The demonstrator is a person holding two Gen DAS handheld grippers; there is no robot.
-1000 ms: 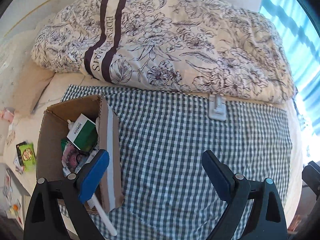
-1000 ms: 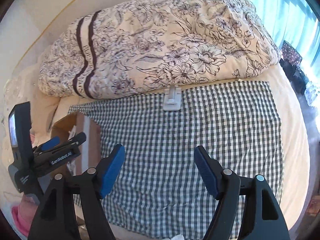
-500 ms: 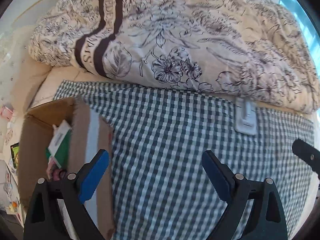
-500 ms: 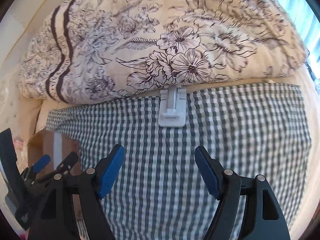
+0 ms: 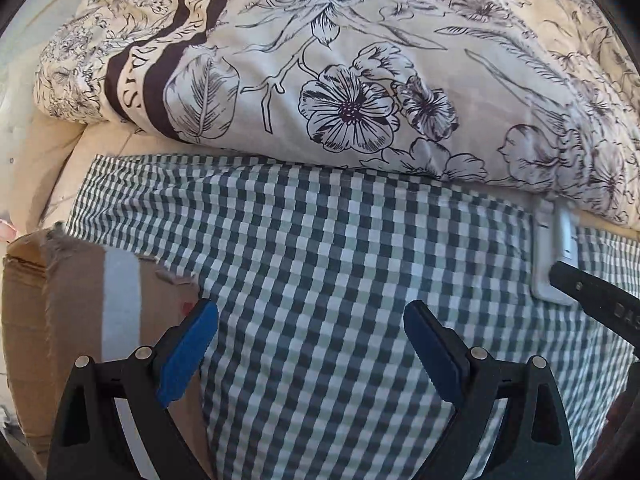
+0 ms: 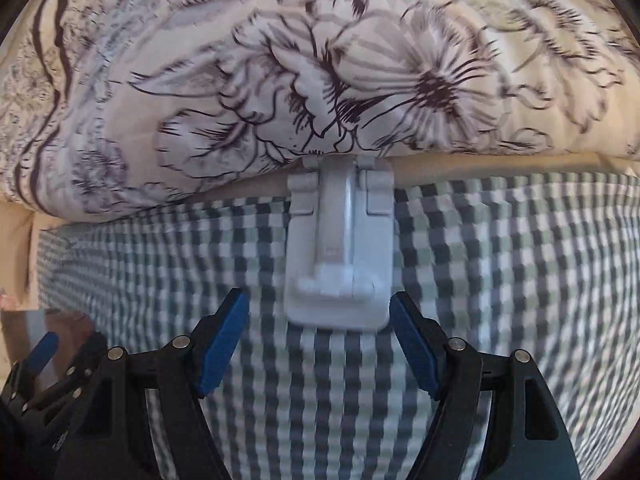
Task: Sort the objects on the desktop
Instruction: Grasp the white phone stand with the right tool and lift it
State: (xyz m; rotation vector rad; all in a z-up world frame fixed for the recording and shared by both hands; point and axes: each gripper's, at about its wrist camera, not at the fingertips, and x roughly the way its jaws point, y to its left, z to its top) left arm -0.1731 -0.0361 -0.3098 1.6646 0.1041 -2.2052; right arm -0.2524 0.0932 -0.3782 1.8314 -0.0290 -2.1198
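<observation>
Right gripper (image 6: 319, 344) fingers wide apart, flanking white clip (image 6: 339, 248), empty.

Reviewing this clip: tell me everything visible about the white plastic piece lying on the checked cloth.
The white plastic piece is a flat rectangular plate with a raised central bar and two hinge-like tabs at its far end, looking like moulded plastic. It lies flat on the checked cloth, its far end at the edge of the floral duvet. The right gripper is open, its fingers flanking the near end without touching.
</observation>
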